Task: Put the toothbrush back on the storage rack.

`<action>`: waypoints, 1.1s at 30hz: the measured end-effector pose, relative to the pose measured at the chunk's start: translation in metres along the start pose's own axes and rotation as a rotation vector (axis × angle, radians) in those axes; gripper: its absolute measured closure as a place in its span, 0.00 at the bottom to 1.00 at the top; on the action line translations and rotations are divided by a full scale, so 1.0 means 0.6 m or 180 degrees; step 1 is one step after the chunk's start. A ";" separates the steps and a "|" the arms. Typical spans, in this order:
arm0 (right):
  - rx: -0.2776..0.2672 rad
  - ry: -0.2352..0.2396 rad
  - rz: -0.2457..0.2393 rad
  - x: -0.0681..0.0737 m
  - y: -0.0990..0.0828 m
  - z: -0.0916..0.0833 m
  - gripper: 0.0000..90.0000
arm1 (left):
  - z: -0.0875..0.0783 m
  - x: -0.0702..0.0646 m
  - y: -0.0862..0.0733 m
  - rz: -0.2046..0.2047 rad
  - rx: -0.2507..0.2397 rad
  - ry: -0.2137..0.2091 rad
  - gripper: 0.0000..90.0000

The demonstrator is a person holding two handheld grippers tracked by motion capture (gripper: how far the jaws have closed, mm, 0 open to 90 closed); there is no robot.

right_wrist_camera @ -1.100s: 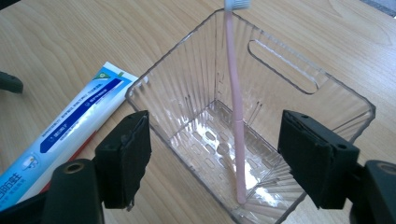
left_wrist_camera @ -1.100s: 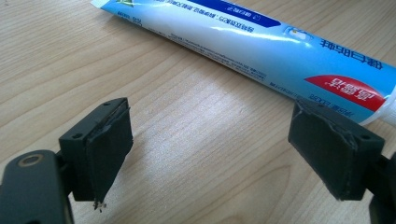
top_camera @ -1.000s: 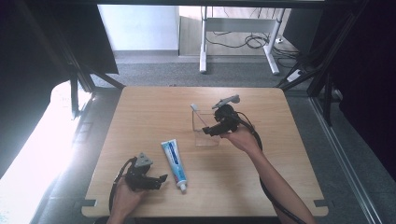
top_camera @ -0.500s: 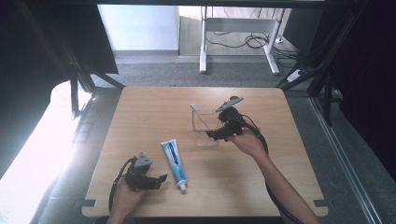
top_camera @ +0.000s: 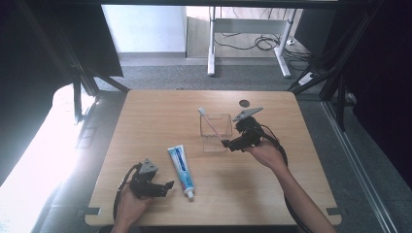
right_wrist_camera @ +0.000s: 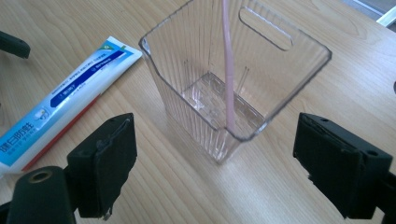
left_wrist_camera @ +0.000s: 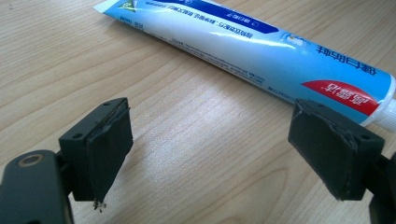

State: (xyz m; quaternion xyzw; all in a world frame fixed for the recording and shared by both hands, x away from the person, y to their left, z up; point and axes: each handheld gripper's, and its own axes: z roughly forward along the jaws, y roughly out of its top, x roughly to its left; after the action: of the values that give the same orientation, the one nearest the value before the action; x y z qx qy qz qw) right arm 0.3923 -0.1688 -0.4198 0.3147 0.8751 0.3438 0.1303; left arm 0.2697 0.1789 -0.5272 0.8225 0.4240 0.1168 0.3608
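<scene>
Item 1: toothpaste tube (top_camera: 180, 169). It lies flat on your desk (top_camera: 160, 116), just beside your left tool (top_camera: 167, 186), cap end toward you in the high view. The body is white and light blue with a dark blue band and a red patch near the cap. The printing is in Chinese characters, upside down in the left gripper view; the fine print line is too small to read. No brand name in Latin letters can be made out.

Item 2: clear ribbed container (top_camera: 215, 131). It stands upright near the middle of the desk, with a slot handle cut in one wall. It carries no label or writing.

Item 3: pink toothbrush (top_camera: 210, 124). It leans inside the container, handle foot on the container floor, head sticking out above the rim toward the far left in the high view. No marking on it is readable.

Item 4: your left tool. Its jaws are spread wide with bare desk between them; the toothpaste tube lies just beyond the pads, not pinched.

Item 5: your right tool (top_camera: 227, 143). Its jaws have just been opening and stand spread, nothing between the pads; the container sits just ahead of them, apart from both.
</scene>
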 end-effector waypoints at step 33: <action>-0.0100 -0.0118 0.0078 -0.004 -0.128 -0.062 0.12 | 0.001 -0.002 0.000 0.0001 -0.0009 -0.0015 0.16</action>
State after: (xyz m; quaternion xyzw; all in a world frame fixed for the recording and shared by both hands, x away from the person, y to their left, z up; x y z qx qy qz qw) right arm 0.3422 -0.2330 -0.4450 0.3296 0.8631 0.3531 0.1473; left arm 0.2692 0.1777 -0.5272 0.8223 0.4228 0.1156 0.3630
